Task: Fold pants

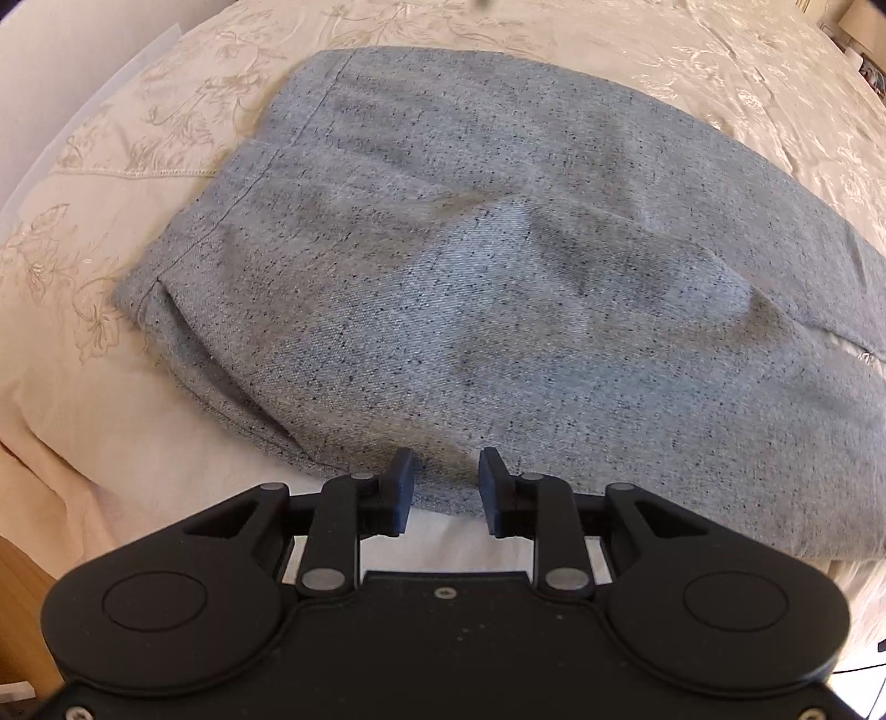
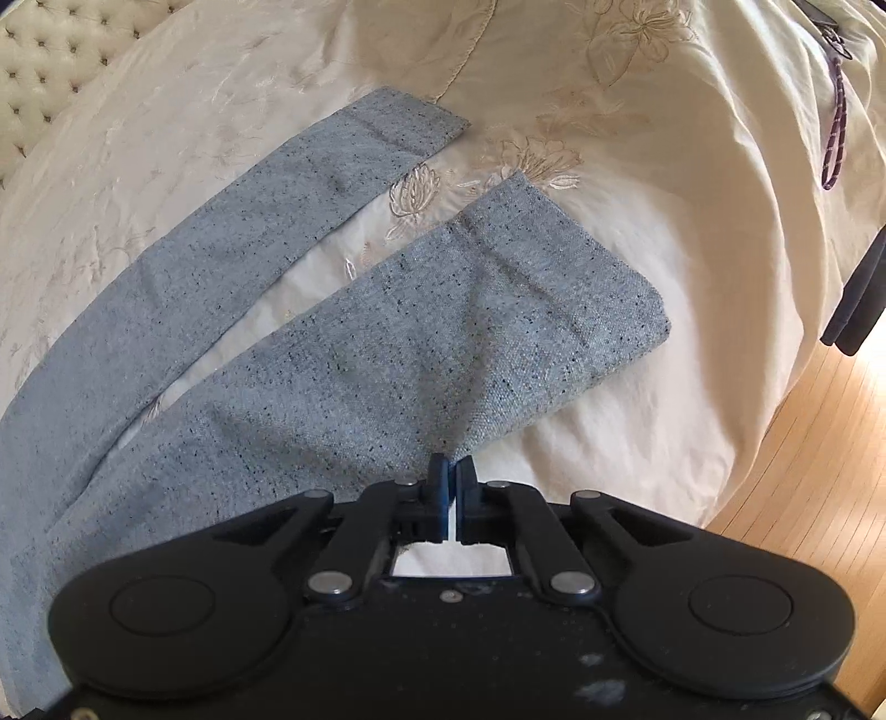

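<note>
Grey-blue speckled pants lie on a cream embroidered bedspread. The left wrist view shows their wide upper part (image 1: pixel 470 266), rumpled, with a seam along its left edge. My left gripper (image 1: pixel 446 487) is open, its jaws on either side of the near edge of the cloth. The right wrist view shows the two legs: the far leg (image 2: pixel 266 205) lies flat, the near leg (image 2: pixel 432 332) has its cuff at the right. My right gripper (image 2: pixel 454 482) is shut on the near leg's side edge, and the cloth puckers up into it.
The bedspread (image 2: pixel 637 144) covers the bed in both views. A tufted headboard (image 2: pixel 50 50) is at the far left. Wooden floor (image 2: pixel 819 443) lies beyond the bed's right edge. A dark strap (image 2: pixel 858 288) hangs at the right.
</note>
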`<state>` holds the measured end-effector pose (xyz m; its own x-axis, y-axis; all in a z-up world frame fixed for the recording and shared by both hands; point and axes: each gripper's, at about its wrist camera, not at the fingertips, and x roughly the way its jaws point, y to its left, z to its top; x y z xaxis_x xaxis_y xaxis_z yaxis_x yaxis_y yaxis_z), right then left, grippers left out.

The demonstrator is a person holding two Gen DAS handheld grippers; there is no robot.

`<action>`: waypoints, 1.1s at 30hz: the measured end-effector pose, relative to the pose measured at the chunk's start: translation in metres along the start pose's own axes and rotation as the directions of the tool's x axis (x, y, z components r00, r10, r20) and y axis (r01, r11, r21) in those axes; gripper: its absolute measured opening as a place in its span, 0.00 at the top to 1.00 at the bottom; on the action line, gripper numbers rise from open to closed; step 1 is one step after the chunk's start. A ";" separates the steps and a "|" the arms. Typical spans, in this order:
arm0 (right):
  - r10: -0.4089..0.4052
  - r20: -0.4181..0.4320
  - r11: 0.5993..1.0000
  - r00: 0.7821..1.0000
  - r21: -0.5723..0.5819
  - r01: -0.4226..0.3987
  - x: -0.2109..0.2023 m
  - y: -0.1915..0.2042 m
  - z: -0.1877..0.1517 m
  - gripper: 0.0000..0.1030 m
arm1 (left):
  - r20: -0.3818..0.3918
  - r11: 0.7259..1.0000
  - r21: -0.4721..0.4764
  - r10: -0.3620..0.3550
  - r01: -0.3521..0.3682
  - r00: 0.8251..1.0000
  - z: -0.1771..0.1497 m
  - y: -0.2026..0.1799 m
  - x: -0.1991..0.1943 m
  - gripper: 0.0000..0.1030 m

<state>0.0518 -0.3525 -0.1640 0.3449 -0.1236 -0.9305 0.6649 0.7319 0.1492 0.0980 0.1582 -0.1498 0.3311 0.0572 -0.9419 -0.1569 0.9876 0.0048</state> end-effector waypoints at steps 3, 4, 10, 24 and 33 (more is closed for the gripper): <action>-0.015 -0.007 1.000 1.000 0.003 0.015 0.001 -0.002 -0.003 0.97 | -0.021 1.000 -0.017 -0.022 0.022 1.000 0.003 0.005 0.009 0.62; -0.019 -0.010 1.000 1.000 0.003 0.019 0.002 -0.002 -0.004 0.97 | -0.028 0.999 -0.021 -0.029 0.029 0.999 0.003 0.007 0.012 0.61; -0.047 -0.011 0.999 0.999 0.001 0.047 0.009 0.001 -0.007 0.97 | -0.059 0.996 -0.060 -0.067 0.064 0.996 0.006 0.009 0.031 0.53; -0.051 0.017 0.999 0.999 0.017 0.050 -0.005 0.003 -0.009 0.97 | -0.056 0.986 -0.156 -0.071 0.062 0.996 -0.012 0.033 0.019 0.50; -0.054 0.024 0.998 0.998 0.014 0.054 -0.008 0.004 -0.008 0.97 | -0.071 0.954 -0.279 -0.137 0.112 0.988 -0.010 0.043 0.037 0.45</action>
<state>0.0469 -0.3430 -0.1587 0.3240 -0.1786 -0.9290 0.6914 0.7150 0.1036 0.0937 0.2015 -0.1875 0.2824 -0.0893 -0.9551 -0.3719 0.9076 -0.1948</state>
